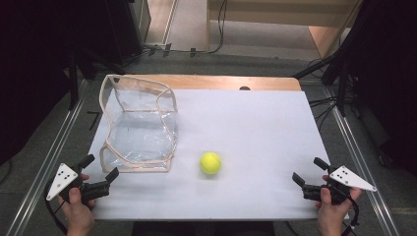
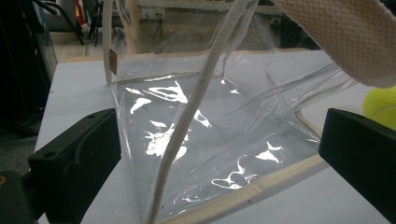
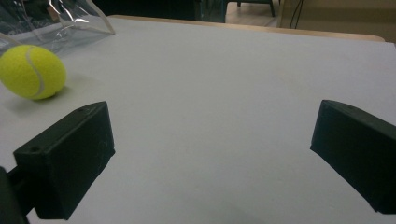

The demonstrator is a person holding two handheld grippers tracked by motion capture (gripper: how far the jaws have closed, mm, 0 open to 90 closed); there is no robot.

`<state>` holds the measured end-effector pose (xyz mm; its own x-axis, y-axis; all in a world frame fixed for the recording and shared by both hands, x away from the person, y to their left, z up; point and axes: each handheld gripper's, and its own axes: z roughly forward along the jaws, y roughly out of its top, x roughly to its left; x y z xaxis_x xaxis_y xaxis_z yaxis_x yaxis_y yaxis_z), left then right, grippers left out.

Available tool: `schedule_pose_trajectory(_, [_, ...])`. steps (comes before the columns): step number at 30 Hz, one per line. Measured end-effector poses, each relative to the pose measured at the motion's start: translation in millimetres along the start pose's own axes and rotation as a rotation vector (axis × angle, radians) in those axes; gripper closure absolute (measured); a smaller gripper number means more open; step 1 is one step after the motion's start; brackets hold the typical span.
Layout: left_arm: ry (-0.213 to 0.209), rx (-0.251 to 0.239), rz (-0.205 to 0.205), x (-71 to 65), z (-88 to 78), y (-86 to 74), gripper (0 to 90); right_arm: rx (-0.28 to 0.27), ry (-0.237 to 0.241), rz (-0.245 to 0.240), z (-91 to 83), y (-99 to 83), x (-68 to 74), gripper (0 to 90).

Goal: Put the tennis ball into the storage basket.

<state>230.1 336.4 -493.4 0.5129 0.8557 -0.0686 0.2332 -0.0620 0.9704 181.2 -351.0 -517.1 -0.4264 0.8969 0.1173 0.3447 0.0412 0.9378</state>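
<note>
A clear plastic bag (image 1: 139, 123) with beige trim stands open on the white table sheet (image 1: 260, 132), left of centre. A yellow tennis ball (image 1: 210, 162) lies just to the right of the bag's near corner. My left gripper (image 1: 100, 167) is at the near left and stands open, its jaws aimed at the bag's near left corner without touching it. In the left gripper view the bag (image 2: 210, 140) sits close ahead, with the ball (image 2: 380, 105) at the right edge. My right gripper (image 1: 309, 171) is open at the near right with nothing between its jaws. In the right gripper view the ball (image 3: 32, 71) is far left.
The white sheet covers a wooden table whose back edge (image 1: 221, 81) shows. Metal rails (image 1: 361, 162) run along both sides on the floor. Cables and stand legs (image 1: 339, 73) lie at the far right. Bare sheet stretches between the ball and my right gripper.
</note>
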Motion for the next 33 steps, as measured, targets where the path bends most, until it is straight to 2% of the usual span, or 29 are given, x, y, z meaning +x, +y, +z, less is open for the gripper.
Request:
schedule_pose_trajectory(2, [0.004, 0.003, -0.003, 0.4, -0.2, -0.2, 0.0, 0.008, 0.002, -0.007, 0.8, 0.9, 1.0, 0.0])
schedule_pose_trajectory(5, [0.002, 0.002, -0.005, 0.3, 0.0, -0.4, 0.0, 0.02, 0.033, -0.021, 2.1, 2.6, 1.8, 0.0])
schedule_pose_trajectory(12, [0.004, 0.008, 0.001, -0.1, 0.6, -0.7, 0.0, 0.027, 0.036, -0.046, 3.6, 10.0, 8.3, 0.0])
schedule_pose_trajectory(16, [0.012, 0.016, 0.01, -1.7, 2.1, -0.9, 0.0, 0.044, 0.058, -0.063, 7.3, 19.8, 14.4, 0.0])
schedule_pose_trajectory(20, [0.014, 0.019, 0.015, -2.7, 3.2, -1.0, 0.0, 0.064, 0.071, -0.091, 12.8, 29.5, 20.4, 0.0])
schedule_pose_trajectory(26, [0.012, 0.023, 0.018, -2.6, 3.1, -1.3, 0.0, 0.101, 0.118, -0.124, 24.3, 41.7, 29.5, 0.0])
schedule_pose_trajectory(33, [0.017, 0.031, 0.029, -4.3, 3.2, -1.6, 0.0, 0.124, 0.154, -0.144, 37.8, 51.7, 38.4, 0.0])
